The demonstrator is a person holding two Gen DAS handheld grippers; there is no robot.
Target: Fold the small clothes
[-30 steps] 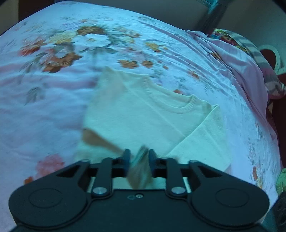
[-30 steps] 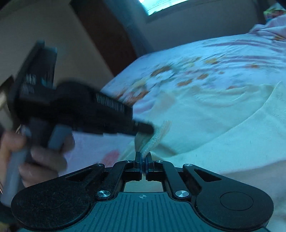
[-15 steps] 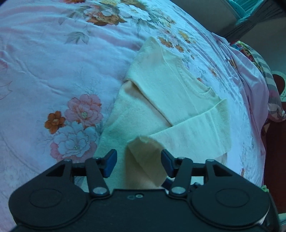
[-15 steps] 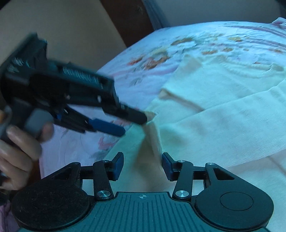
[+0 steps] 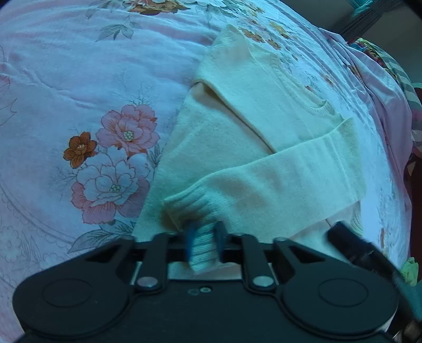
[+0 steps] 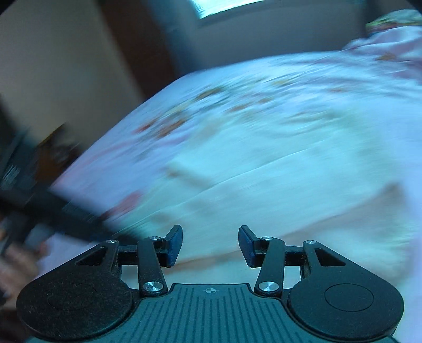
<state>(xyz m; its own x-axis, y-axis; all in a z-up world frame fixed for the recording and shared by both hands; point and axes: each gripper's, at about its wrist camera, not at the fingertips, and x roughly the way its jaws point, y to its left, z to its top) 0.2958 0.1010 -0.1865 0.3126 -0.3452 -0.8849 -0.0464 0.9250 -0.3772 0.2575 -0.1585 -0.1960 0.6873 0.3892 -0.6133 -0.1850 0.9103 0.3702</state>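
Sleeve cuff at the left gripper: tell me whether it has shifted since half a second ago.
Yes. The sleeve cuff was standing loose between open jaws; now the left gripper is shut on it, nearer the pink flower on the bedsheet.

Home bedroom. Work surface is a bed (image 5: 66, 66) with a pink floral sheet (image 5: 113, 163), rumpled bedding (image 5: 379, 87) piled at its far end. Cream sweater (image 5: 263, 110) laid out on it. Right wrist view, blurred: plain wall (image 6: 52, 66), dark wooden door (image 6: 137, 42), window (image 6: 224, 8) above the bed.
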